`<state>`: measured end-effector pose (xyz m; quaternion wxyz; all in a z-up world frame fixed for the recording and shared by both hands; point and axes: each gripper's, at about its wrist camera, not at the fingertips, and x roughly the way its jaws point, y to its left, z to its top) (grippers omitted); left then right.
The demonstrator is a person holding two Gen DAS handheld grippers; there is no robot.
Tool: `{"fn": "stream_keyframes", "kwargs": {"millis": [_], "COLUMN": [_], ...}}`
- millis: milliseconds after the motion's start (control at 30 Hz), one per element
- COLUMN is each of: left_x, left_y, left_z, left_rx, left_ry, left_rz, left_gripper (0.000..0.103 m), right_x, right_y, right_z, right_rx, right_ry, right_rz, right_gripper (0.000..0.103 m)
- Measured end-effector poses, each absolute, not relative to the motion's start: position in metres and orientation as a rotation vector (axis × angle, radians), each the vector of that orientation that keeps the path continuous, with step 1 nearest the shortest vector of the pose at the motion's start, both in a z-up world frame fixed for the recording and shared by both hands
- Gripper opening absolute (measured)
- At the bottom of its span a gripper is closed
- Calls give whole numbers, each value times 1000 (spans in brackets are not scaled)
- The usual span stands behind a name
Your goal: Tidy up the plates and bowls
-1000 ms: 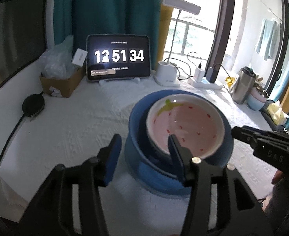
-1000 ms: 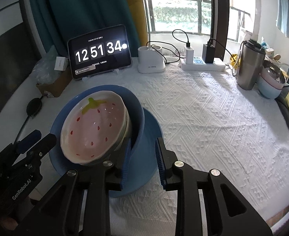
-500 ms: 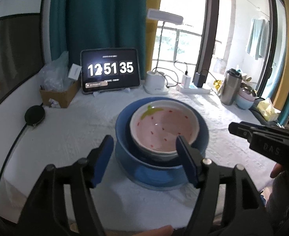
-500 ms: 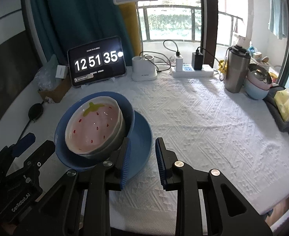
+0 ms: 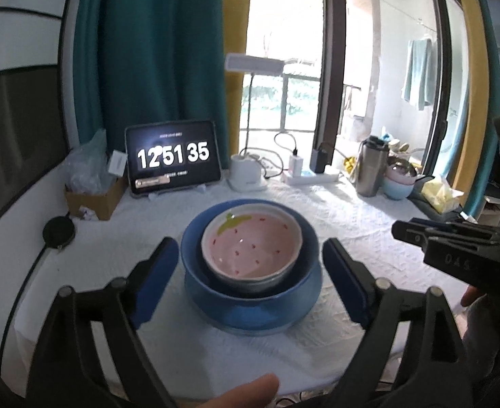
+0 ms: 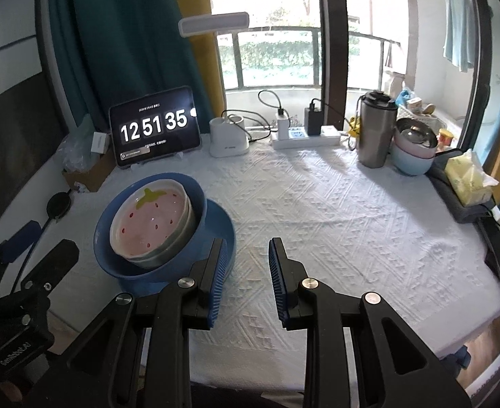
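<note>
My left tool (image 5: pixel 246 272) has just been opening and hangs released, gripping nothing; my right tool (image 6: pixel 244 273) is narrowly parted and empty. The strawberry bowl (image 5: pixel 251 250) sits nested in the blue bowl (image 5: pixel 312 255) on the blue plate (image 5: pixel 253 316), near the surface's (image 6: pixel 334 210) left edge. Stacking looks finished. The tablet (image 6: pixel 154 125) reads 12 51 35.

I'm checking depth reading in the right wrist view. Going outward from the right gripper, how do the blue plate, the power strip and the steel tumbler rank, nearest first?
From the right gripper:
1. Blue plate, just beside its left finger, under the stacked bowls.
2. Steel tumbler, far right.
3. Power strip, at the back edge by the window.
The last two are nearly level; the ranking between them is loose.
</note>
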<state>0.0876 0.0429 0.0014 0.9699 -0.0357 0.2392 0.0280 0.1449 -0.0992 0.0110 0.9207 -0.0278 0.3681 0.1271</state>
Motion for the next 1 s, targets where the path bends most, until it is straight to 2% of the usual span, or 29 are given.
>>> {"fn": "stream_keyframes", "kwargs": {"millis": [733,1000], "left_x": [48,40], "left_y": [24,23], "left_z": [50,61], "left_rx": [-51,-56], "left_ry": [278,239], "left_rz": [22,11], "left_gripper": [92,99], "right_x": [101,75], "right_y": [-128,-133], "right_z": [64,88], "right_rx": [-45,-61], "right_ry": [585,449], "right_rz": [250,263], "right_gripper": [28,56]}}
